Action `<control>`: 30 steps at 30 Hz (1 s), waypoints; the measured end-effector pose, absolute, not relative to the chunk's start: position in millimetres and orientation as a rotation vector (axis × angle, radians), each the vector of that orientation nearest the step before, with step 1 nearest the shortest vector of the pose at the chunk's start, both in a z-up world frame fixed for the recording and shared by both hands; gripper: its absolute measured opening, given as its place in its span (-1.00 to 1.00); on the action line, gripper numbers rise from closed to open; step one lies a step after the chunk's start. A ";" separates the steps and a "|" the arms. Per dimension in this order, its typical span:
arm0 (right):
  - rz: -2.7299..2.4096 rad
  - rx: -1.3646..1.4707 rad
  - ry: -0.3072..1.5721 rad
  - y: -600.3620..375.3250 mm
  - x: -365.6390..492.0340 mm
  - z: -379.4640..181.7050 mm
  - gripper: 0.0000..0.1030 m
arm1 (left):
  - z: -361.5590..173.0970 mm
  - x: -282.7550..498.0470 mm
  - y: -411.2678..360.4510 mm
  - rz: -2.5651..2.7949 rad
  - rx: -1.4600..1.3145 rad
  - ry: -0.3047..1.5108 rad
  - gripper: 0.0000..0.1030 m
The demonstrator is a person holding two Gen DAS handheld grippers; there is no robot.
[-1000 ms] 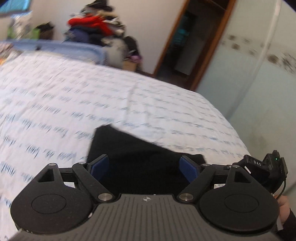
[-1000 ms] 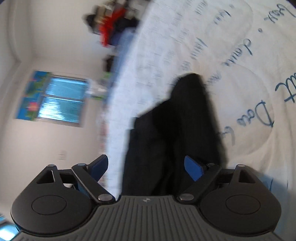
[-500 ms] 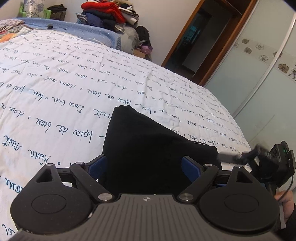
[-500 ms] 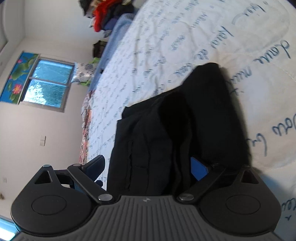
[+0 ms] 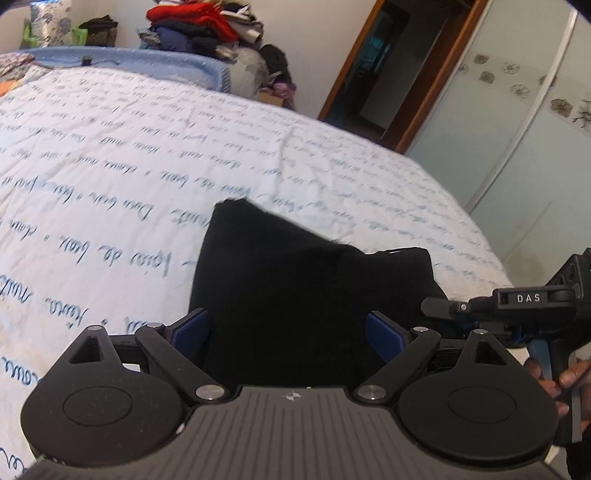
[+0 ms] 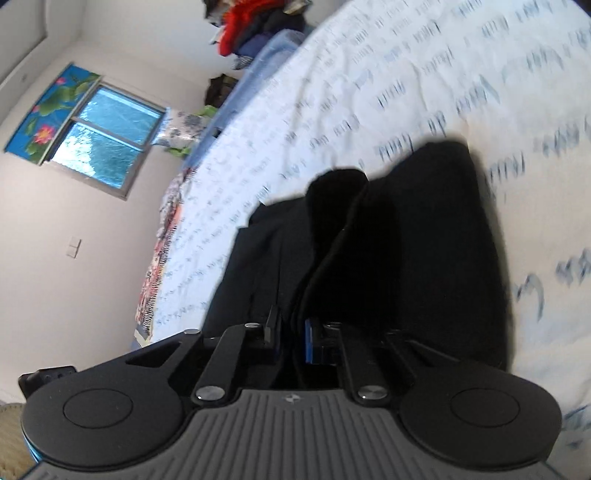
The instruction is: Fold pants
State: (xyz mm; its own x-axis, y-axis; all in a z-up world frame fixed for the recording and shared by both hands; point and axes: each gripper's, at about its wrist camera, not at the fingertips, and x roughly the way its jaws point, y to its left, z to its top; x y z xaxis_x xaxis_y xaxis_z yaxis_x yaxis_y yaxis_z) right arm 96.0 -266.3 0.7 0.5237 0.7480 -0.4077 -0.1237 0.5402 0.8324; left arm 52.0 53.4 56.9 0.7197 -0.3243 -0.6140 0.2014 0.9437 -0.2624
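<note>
Folded black pants (image 5: 295,288) lie on a white bedspread (image 5: 147,166) printed with blue handwriting. My left gripper (image 5: 286,332) stands open over the near edge of the pants, its blue pads either side of the cloth and apart from it. In the right wrist view the pants (image 6: 424,240) show stacked layers and a rolled fold. My right gripper (image 6: 290,341) is closing, its jaws drawn nearly together with a layer of the black cloth pinched between them. That same right gripper (image 5: 436,306) reaches the pants' right edge in the left wrist view, held by a hand (image 5: 554,376).
A pile of clothes (image 5: 207,26) sits beyond the bed's far side. A dark doorway (image 5: 388,74) and pale sliding wardrobe doors (image 5: 517,129) stand to the right. A window (image 6: 99,136) is in the far wall. The bed edge runs close on the right.
My right gripper's jaws went from wide open to pinched on the edge of the pants, and it rolled. The left gripper stayed open in place over the pants.
</note>
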 end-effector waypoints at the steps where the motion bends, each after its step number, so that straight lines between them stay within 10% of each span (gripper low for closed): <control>1: 0.599 0.833 0.857 -273.5 95.4 5.2 -0.81 | 59.8 50.6 49.7 -0.303 -0.174 0.703 0.82; 30: 0.549 1.189 0.821 -275.7 153.5 -25.1 -0.71 | 13.2 142.6 -24.2 -0.383 -0.062 0.875 0.88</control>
State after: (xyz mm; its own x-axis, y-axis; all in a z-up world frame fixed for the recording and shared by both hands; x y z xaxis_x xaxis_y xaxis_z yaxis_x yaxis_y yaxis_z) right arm 153.5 -275.7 -25.1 0.6018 0.7534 -0.2649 0.0436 0.3003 0.9529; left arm 142.6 -24.2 13.2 0.5776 -0.3519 -0.7366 0.3019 0.9304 -0.2077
